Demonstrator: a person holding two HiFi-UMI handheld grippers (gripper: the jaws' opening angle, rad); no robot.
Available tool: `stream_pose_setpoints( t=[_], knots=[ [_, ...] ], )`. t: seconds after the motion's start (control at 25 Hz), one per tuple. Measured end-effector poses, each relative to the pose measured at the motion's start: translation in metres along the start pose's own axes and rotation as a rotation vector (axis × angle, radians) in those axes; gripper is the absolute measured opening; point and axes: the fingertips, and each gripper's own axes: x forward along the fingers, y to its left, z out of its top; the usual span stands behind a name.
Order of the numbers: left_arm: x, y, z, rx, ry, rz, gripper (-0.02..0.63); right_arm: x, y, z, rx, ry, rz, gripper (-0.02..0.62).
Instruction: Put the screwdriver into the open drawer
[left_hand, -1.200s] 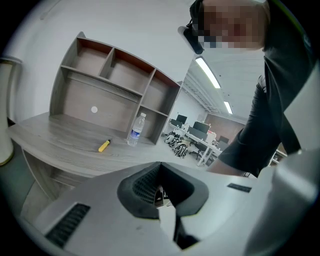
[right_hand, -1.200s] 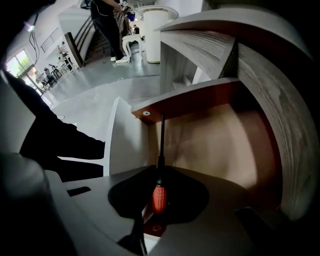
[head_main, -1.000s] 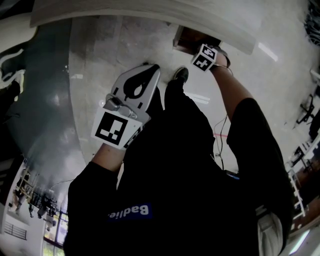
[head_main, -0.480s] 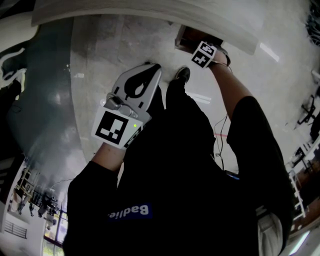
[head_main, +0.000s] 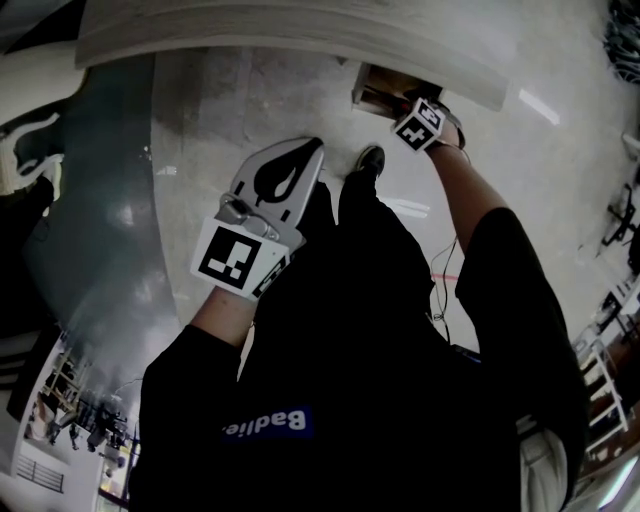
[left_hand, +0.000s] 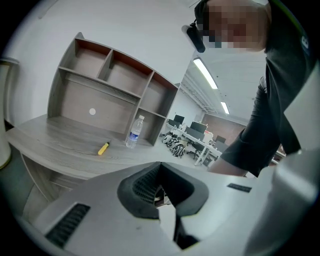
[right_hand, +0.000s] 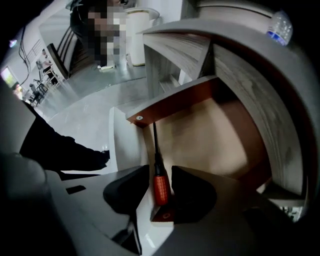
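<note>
At the drawer (head_main: 366, 90), upper right of the head view: my right claw (right_hand: 159, 175) points steeply down into it.
Grip: its jaws stand wide, having just been opening. The screwdriver (right_hand: 160, 189) lies between them, and I see no pad pressing on it.
Screwdriver: bottom centre of the right gripper view, orange handle nearest the lens. The shaft runs up along the drawer's left wall, and it seems to rest on the drawer floor.
Other hand: my left claw (head_main: 312, 150), centre left of the head view, has its jaws together on nothing, well apart from the drawer.
Done: by my reading, the screwdriver is in the drawer and let go.
Left: drawing my right claw out without nudging the handle.
</note>
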Motion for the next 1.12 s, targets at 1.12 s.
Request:
stream_pose_setpoints(
  t=[1.12],
  knots=[
    [-0.024, -0.062, 0.098, 0.090, -0.071, -0.295, 0.002, -0.297, 0.024, 0.068, 0.595, -0.650, -0.187, 0.069]
  ],
)
